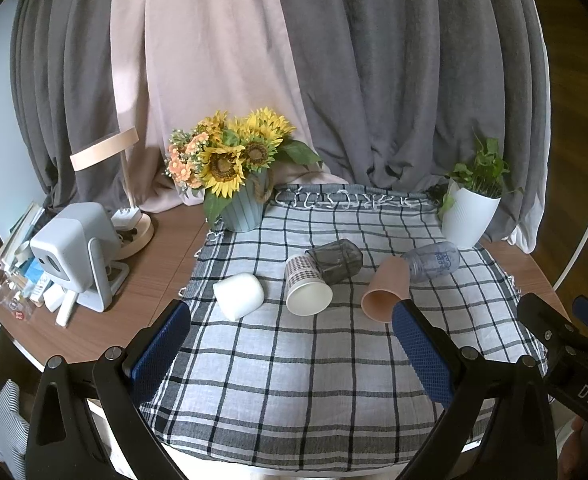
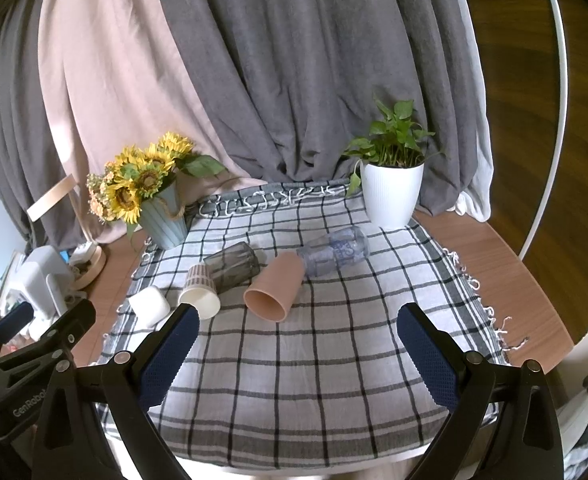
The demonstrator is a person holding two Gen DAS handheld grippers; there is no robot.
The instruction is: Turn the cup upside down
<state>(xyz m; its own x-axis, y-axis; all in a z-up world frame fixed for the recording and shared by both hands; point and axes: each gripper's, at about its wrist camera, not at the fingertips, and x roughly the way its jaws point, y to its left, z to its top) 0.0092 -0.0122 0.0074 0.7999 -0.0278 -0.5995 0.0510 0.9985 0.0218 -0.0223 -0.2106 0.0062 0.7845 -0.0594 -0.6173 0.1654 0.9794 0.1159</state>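
Note:
Several cups lie on their sides on a checked cloth (image 1: 294,380): a white cup (image 1: 239,294), a patterned paper cup (image 1: 307,285), a dark glass (image 1: 336,260), a peach cup (image 1: 386,289) and a clear printed tumbler (image 1: 434,260). The right wrist view shows them too: white cup (image 2: 150,305), paper cup (image 2: 200,291), dark glass (image 2: 233,266), peach cup (image 2: 274,285), tumbler (image 2: 334,252). My left gripper (image 1: 292,320) is open and empty, just short of the cups. My right gripper (image 2: 298,324) is open and empty, in front of the peach cup.
A sunflower pot (image 1: 240,208) stands at the cloth's back left, a white plant pot (image 1: 468,216) at the back right. A projector (image 1: 74,252), lamp base (image 1: 136,232) and clutter sit on the wooden table (image 1: 154,280) to the left. Curtains hang behind.

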